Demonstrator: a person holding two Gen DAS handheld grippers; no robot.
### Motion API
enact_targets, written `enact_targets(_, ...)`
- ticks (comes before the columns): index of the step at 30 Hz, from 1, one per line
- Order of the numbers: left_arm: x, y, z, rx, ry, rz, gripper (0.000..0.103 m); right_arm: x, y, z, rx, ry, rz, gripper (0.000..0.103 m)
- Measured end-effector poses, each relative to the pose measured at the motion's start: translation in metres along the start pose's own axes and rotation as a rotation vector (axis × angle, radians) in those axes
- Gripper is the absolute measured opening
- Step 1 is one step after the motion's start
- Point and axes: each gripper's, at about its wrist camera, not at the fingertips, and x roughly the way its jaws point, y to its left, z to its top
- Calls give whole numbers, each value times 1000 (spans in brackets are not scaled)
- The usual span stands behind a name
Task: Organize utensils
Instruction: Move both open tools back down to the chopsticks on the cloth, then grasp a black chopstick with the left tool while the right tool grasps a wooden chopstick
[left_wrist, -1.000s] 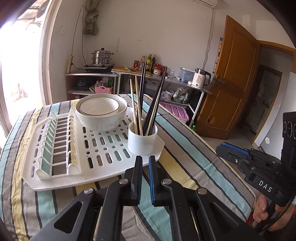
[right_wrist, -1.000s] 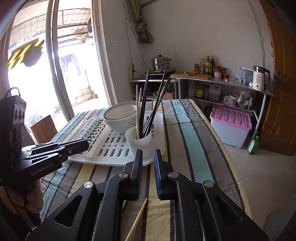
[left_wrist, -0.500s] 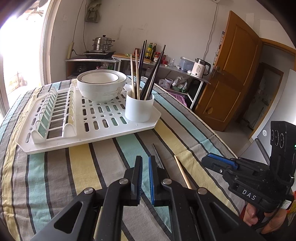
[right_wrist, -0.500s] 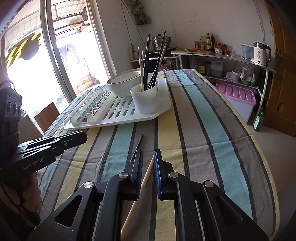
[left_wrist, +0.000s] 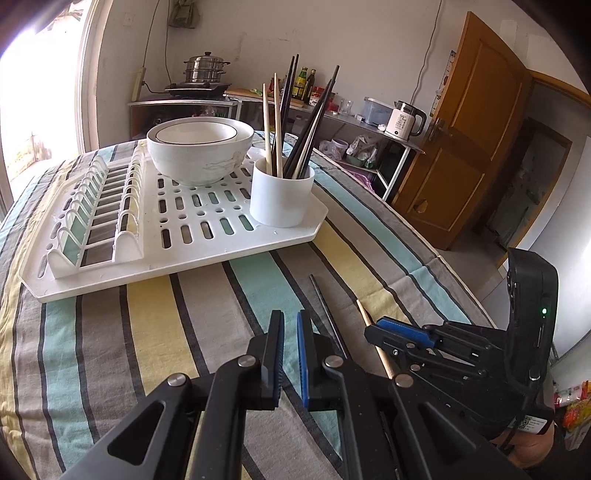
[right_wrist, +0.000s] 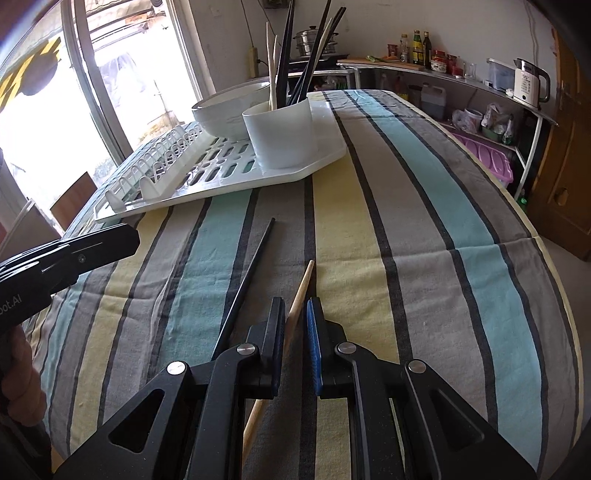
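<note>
A white utensil cup holding several black and wooden chopsticks stands on a white drying rack. A black chopstick and a wooden chopstick lie loose on the striped tablecloth. My right gripper is low over the wooden chopstick, jaws nearly closed with the stick in the narrow gap, not clamped. My left gripper is shut and empty, above the cloth left of the black chopstick.
A white bowl sits on the rack behind the cup. The table's right edge drops to the floor. A wooden door and a shelf with a kettle stand beyond.
Both grippers pulled back from the cup and dropped toward the cloth. The right gripper came down over the wooden chopstick. The two loose chopsticks came into view.
</note>
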Motion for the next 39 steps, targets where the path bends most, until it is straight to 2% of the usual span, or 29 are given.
enact_targets(6,22,-12,4,22,66,-26,7,-2,-6,0,-22,13,-38,12)
enact_targets(9,39,-19,8,29,119,-45,13,-5,-17,0,-9,15,-51,12)
enact_targets(15,75,-34,11,45,221,-4,14,-8,-29,-1,-1,21,-61,11)
enact_targets(26,84,-60,5,158,197,140,16,-5,-32,3,-10,31,-60,10)
enact_targets(28,84,-60,5,161,194,154,9,-5,-34,3,-7,30,-53,9)
enact_targets(33,83,-50,12,113,203,112,7,-7,-38,6,15,24,-28,5)
enact_targets(39,66,-48,19,114,158,82,6,-13,-36,12,1,0,-12,4)
